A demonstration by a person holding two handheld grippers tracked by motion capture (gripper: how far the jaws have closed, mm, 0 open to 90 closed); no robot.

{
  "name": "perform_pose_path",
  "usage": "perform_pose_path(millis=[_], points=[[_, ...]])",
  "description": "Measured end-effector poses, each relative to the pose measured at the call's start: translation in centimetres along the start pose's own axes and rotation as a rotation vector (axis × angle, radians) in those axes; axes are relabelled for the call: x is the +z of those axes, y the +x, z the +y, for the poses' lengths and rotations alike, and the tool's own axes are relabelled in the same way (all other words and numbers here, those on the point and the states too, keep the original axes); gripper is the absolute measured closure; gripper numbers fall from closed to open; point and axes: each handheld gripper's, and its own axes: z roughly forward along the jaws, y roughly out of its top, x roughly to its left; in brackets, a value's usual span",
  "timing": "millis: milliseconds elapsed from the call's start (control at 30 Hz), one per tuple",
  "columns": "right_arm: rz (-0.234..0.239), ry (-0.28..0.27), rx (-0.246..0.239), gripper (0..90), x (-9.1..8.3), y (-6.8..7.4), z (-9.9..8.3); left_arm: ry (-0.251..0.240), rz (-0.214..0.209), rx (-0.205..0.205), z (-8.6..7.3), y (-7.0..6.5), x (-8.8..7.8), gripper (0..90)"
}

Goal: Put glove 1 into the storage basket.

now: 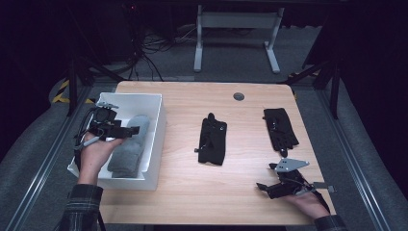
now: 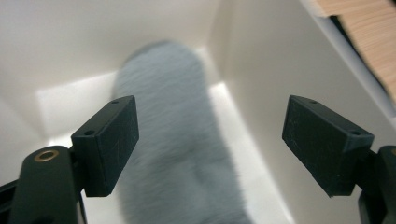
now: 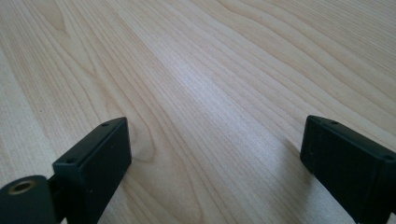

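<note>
One grey glove (image 1: 130,147) lies in the white bin (image 1: 156,139) under the wide, empty left tongs (image 1: 132,131), while two black gloves (image 1: 212,142) wait on the tabletop (image 1: 183,192) beyond the wide, empty right tongs (image 1: 262,186).

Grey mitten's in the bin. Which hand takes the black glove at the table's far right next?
Right, probably. The right tongs rest open on the table just below that black glove. The left tongs hang open over the grey mitten in the white bin.

Two black gloves (image 1: 212,141) (image 1: 280,127) lie apart on the wooden table (image 1: 192,192). White desk frame (image 1: 235,29) stands behind; cables (image 1: 144,48) on floor.
</note>
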Motion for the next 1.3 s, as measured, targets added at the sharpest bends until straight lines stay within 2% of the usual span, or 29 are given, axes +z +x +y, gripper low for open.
perform_pose_path(millis=[67,167,333,367,400,500,733,867,967,1067,1100,1167,1300], points=[[0.0,0.0,0.0,9.1,0.0,0.0,0.0,-0.012,-0.032,0.024,0.5,-1.2,-0.2,19.4],[0.0,0.0,0.0,9.1,0.0,0.0,0.0,-0.039,-0.073,0.089,1.4,-3.4,-0.3,18.7],[-0.001,0.0,-0.004,8.6,0.0,0.0,0.0,-0.069,-0.148,0.151,2.4,-6.7,-0.3,18.6],[0.0,0.001,-0.005,8.6,0.0,0.0,0.0,-0.069,-0.164,0.17,2.6,-7.8,-0.2,18.6],[0.0,0.001,-0.005,8.6,0.0,0.0,0.0,-0.069,-0.164,0.17,2.6,-7.8,-0.2,18.4],[0.003,0.002,-0.01,8.3,0.0,-0.1,0.0,-0.072,-0.189,0.208,2.7,-9.9,0.2,18.0],[0.0,0.001,-0.002,8.3,0.1,-0.1,0.0,-0.094,-0.267,0.251,2.1,-14.4,2.1,17.8],[0.003,0.005,0.0,8.3,0.1,0.0,0.1,-0.082,-0.296,0.281,1.5,-16.3,3.4,17.5],[-0.002,0.031,-0.001,9.4,0.1,0.0,0.4,-0.078,-0.314,0.303,0.6,-17.7,4.7,17.4],[0.004,0.042,-0.006,12.1,0.0,0.1,0.6,-0.069,-0.314,0.32,0.1,-18.2,5.3,17.3],[0.016,0.052,-0.008,15.7,-0.1,0.0,0.8,-0.06,-0.309,0.338,-0.7,-18.7,6.1,17.2],[0.017,0.056,-0.008,15.9,-0.1,0.0,0.8,-0.054,-0.31,0.353,-1.3,-18.9,6.7,17.2],[0.001,0.07,0.005,19.7,-0.1,-0.5,1.2,-0.031,-0.306,0.388,-3.1,-19.2,8.3,16.9]])
